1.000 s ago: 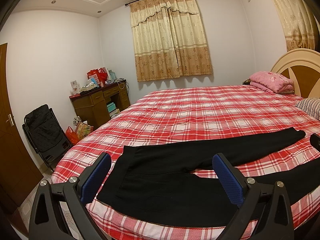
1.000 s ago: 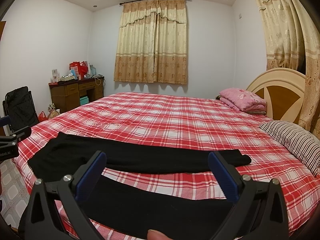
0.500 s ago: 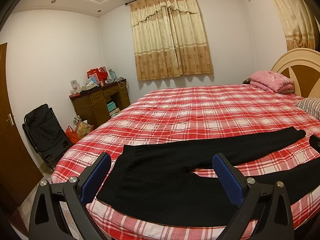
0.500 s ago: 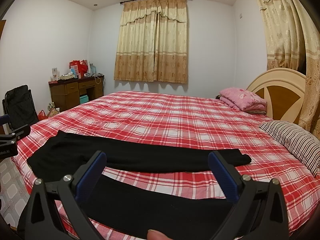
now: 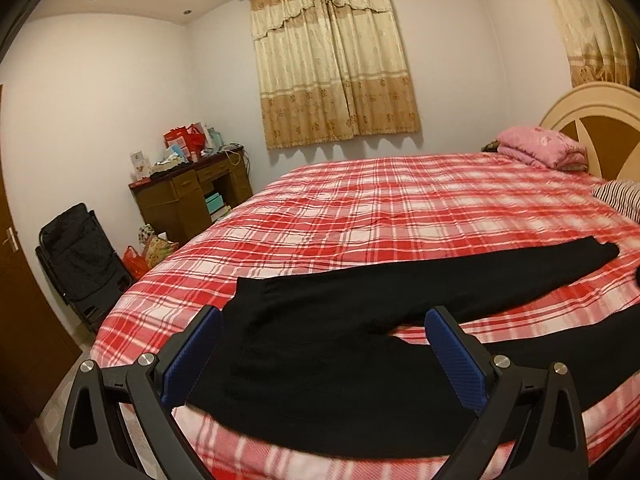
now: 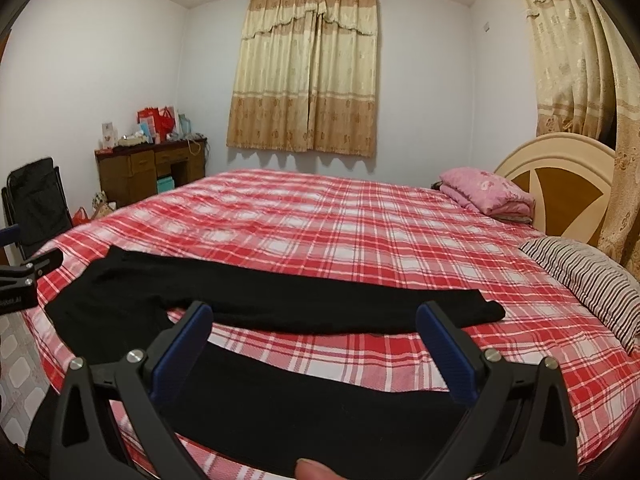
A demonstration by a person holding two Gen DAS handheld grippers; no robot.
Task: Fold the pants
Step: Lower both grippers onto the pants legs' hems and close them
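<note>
Overhead, both claws agape, empty

Plaid bed (image 5: 400, 208); black pants (image 5: 360, 320) flat

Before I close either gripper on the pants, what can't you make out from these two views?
- Near leg's cuff: cut off by the right edge in the left wrist view, hidden behind the right gripper in the right wrist view.
- Near edge of the black pants: hidden behind the left gripper.
- Items on the wooden desk: too small to identify.
- Striped pillow: cropped at the right edge, left wrist view.
</note>
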